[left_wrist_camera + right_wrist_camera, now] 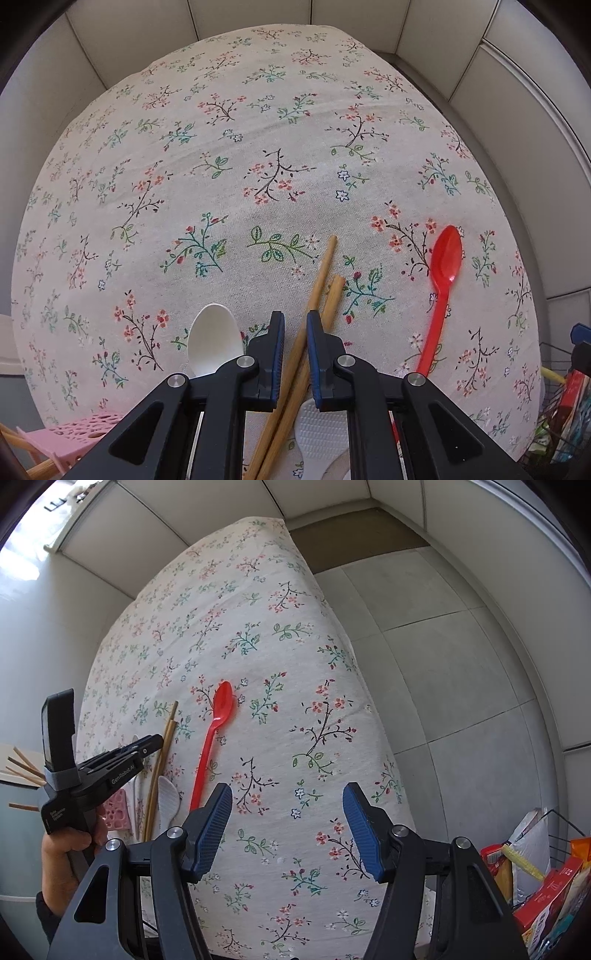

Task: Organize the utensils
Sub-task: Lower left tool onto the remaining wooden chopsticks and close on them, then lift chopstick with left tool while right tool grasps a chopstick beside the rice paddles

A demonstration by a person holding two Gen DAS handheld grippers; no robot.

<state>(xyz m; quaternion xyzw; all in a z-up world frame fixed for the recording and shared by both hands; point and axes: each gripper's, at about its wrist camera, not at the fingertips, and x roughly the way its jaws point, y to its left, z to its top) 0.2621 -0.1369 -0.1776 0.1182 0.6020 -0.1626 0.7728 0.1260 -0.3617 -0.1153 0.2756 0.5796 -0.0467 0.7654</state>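
Two bamboo chopsticks lie on the flowered cloth (258, 147). The longer chopstick (325, 258) runs slantwise between the jaws of my left gripper (295, 317), which is shut on it. The shorter chopstick (334, 295) passes behind the right finger. A white spoon (214, 339) lies just left of the gripper, and a white rice paddle (321, 428) shows under it. A red spoon (445, 258) lies to the right. In the right wrist view my right gripper (288, 812) hangs open above bare cloth, right of the red spoon (218, 720), with nothing between its pads.
A pink perforated holder (85, 428) with chopsticks in it stands at the lower left, off the cloth. A wire basket (554, 823) of packets sits on the floor to the right. A hand (62, 853) holds the left gripper (155, 740). Tiled floor surrounds the table.
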